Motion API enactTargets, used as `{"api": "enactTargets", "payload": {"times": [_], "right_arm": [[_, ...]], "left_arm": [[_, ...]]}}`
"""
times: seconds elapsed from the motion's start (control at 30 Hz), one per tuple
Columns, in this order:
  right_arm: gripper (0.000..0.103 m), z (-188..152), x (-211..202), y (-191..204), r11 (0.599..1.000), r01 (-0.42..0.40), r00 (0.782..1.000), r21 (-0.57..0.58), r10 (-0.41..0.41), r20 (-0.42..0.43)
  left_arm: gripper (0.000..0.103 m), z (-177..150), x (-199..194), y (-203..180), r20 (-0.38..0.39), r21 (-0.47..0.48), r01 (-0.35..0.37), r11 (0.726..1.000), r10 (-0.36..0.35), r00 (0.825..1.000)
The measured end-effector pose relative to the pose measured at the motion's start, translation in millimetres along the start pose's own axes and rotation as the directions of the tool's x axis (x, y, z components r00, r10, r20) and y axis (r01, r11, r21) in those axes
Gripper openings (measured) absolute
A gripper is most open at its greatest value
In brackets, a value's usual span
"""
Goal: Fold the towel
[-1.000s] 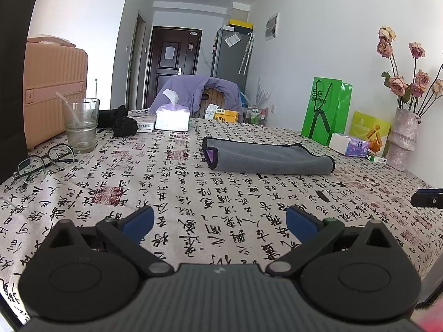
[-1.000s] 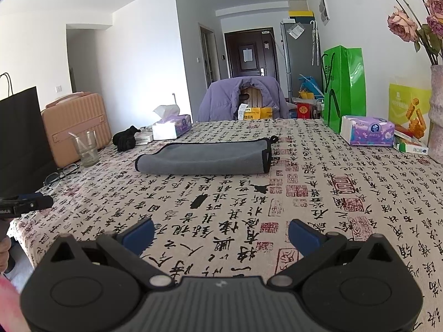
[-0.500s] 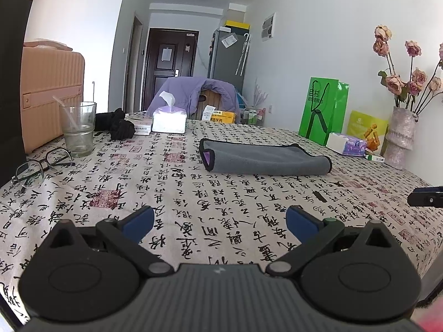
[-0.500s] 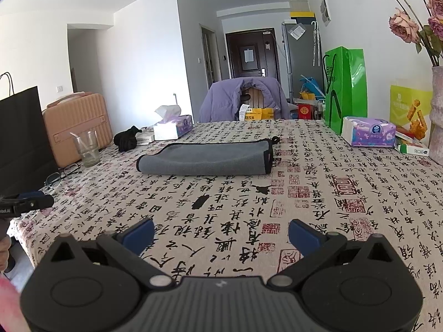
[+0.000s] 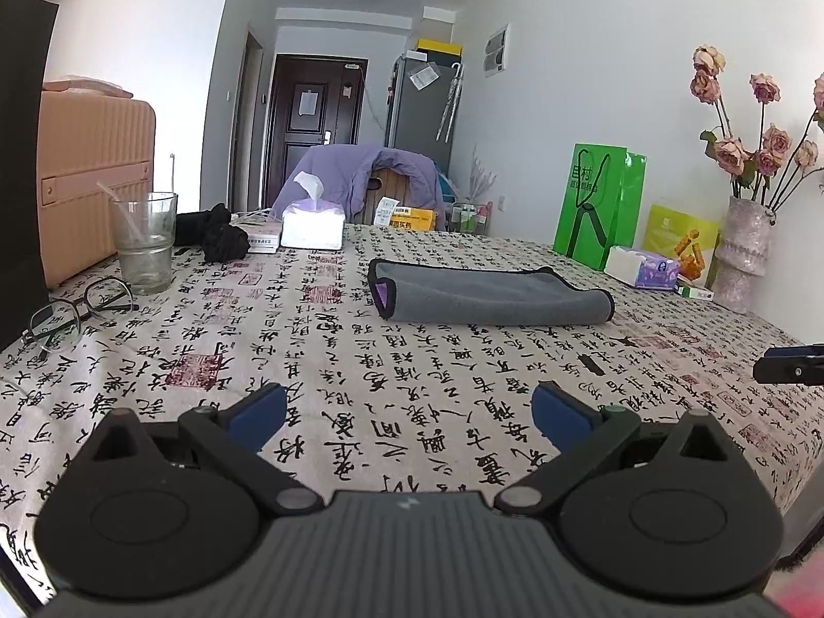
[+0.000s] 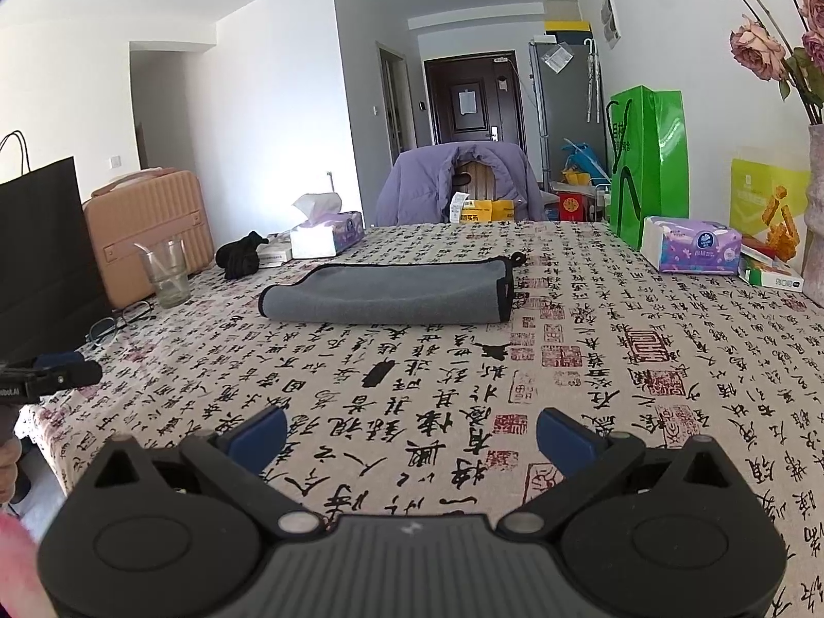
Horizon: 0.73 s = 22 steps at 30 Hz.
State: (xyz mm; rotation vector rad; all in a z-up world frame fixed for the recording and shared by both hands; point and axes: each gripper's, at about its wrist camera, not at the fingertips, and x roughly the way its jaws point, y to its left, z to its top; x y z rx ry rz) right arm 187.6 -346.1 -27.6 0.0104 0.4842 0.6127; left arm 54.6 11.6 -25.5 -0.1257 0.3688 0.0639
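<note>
A grey towel [image 5: 489, 296] with black trim and a purple inner side lies folded into a long band in the middle of the table; it also shows in the right wrist view [image 6: 391, 291]. My left gripper [image 5: 409, 412] is open and empty, low over the near edge of the table, well short of the towel. My right gripper [image 6: 412, 430] is open and empty, also near the front edge and apart from the towel. Each gripper shows at the edge of the other's view: the right one [image 5: 788, 365] and the left one [image 6: 51, 373].
The table wears a calligraphy-print cloth [image 5: 360, 360]. On its left stand a glass [image 5: 144, 242], glasses [image 5: 77, 309], a black cloth [image 5: 216, 234] and a tissue box [image 5: 311, 224]. On the right stand a green bag [image 5: 600, 206], tissue pack [image 5: 644, 268] and flower vase [image 5: 741, 252].
Both grippers have shifted only slightly; the left view has dropped a little lower toward the table. The towel has not moved and both grippers stay open.
</note>
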Motion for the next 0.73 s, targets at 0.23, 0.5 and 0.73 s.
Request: {"api": "enactTargets", "payload": {"times": [0.23, 0.5, 0.73], "right_arm": [[0.103, -0.1, 0.1, 0.2, 1.0, 0.0, 1.0, -0.001, 0.0, -0.001], [0.103, -0.7, -0.1, 0.3, 1.0, 0.001, 1.0, -0.001, -0.001, -0.002], [0.103, -2.9, 0.6, 0.4, 1.0, 0.002, 1.0, -0.001, -0.002, -0.006]], "left_arm": [[0.103, -0.6, -0.3, -0.4, -0.001, 0.001, 0.0, 1.0, 0.0, 1.0], [0.103, -2.2, -0.1, -1.9, -0.005, 0.005, 0.0, 1.0, 0.0, 1.0], [0.103, -2.3, -0.4, -1.4, -0.007, 0.006, 0.016, 1.0, -0.016, 1.0]]}}
